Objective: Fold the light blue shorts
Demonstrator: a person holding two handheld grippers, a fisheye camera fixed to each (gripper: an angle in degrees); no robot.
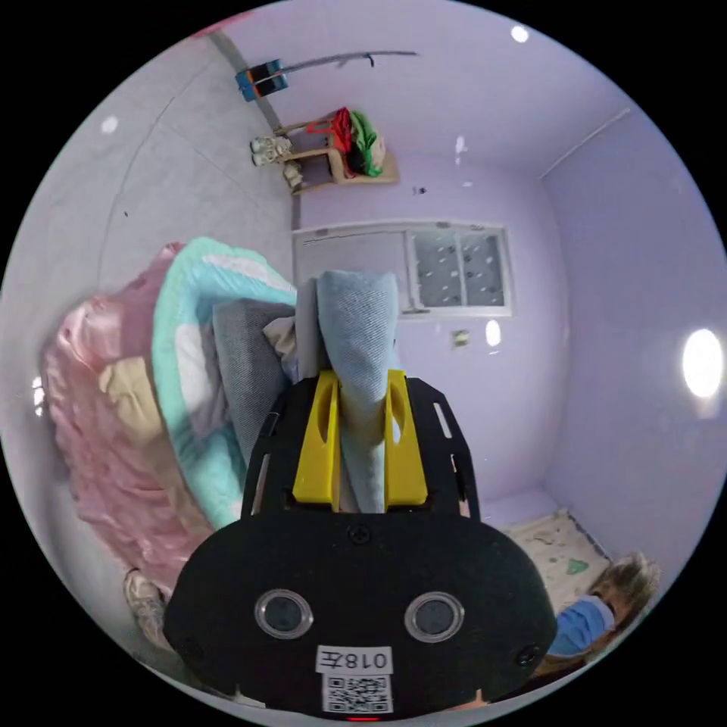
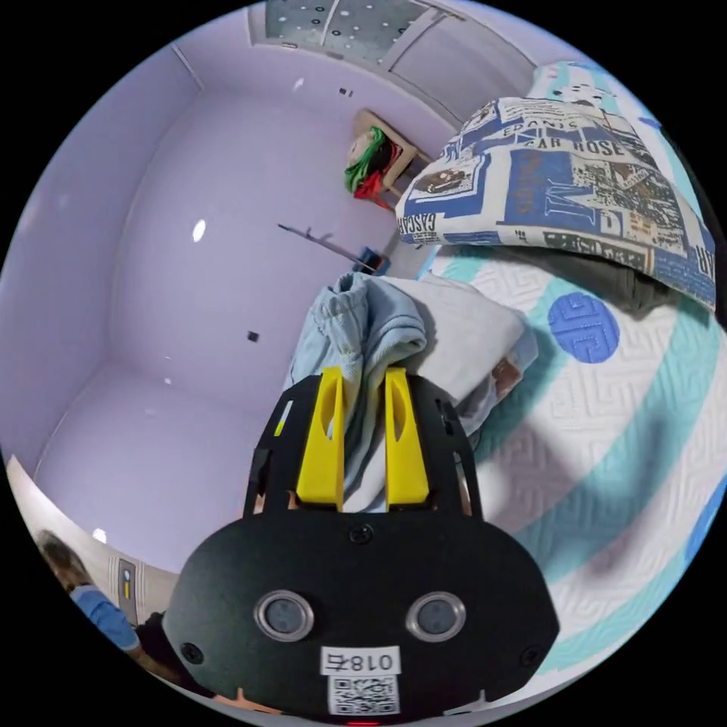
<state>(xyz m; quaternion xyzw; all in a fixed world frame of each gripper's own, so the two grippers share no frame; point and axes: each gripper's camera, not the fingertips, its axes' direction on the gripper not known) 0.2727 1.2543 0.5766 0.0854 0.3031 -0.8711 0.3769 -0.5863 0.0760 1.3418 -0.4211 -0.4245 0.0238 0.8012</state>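
**Both grippers hold the light blue shorts up**

Left gripper view, from left to right: a pink satin blanket [image 1: 91, 424] lies bunched at the left edge, and beside it a turquoise-and-white quilt [image 1: 182, 356] is rolled up. A grey cloth [image 1: 242, 363] sits just beside the quilt. In the middle, the left gripper [image 1: 362, 386] has its two yellow jaws pressed on a bunch of the light blue shorts [image 1: 362, 333]; the fabric stands up between the jaws and hides part of the window [image 1: 454, 269] behind. Above, a small wooden shelf [image 1: 333, 155] on the lilac wall carries red and green things. At the lower right a person [image 1: 598, 613] w/ a blue top is near the edge, blurred.

Right gripper view: at lower left the same person [image 2: 83, 598] shows, approx. at the rim. In the centre the right gripper [image 2: 362, 382] clamps the shorts [image 2: 356, 326] too, prob. at the waistband, as gathered elastic is seen there. Right of it a white folded cloth [image 2: 477, 333] rests on the turquoise-patterned bedcover [image 2: 606, 424]. Further right and up, a pillow [image 2: 560, 189] w/ blue newspaper print lies on a dark garment [image 2: 606, 276].
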